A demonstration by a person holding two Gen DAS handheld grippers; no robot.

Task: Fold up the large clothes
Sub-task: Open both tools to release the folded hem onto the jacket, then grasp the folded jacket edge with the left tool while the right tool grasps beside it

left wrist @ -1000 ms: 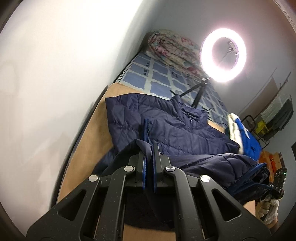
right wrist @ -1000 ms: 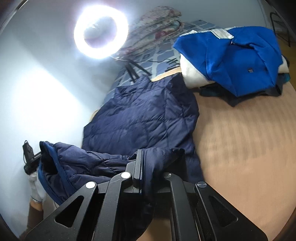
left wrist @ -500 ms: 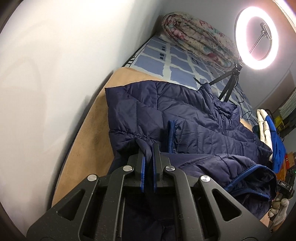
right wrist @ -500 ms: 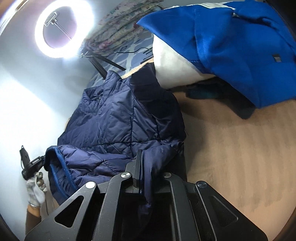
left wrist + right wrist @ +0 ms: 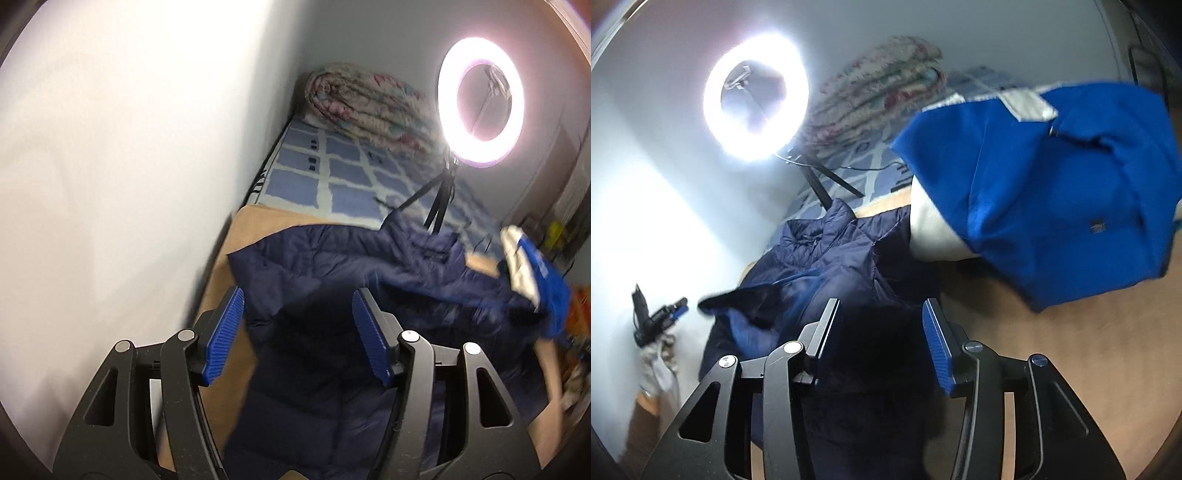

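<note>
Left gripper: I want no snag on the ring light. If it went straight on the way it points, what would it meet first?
Probably the navy puffer jacket, lying between the opening jaws of the left gripper; the ring light stands farther back.

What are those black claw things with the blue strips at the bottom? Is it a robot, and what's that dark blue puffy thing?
No robot here: a person holds one pinching tool in each hand, and a small camera on each tool looks forward between its two fingers. One picture comes from the left gripper, the other from the right gripper. The blue strips are grippy pads for pinching cloth.

The puffy thing is a navy quilted jacket lying on a tan cover on a bed. Both tools are opening right now; the jacket lies under the gap, but the pads don't press on it, so nothing is held. Beside it sits a bright blue and white garment. Further back are a rolled floral quilt and a glowing ring light on a tripod.
</note>
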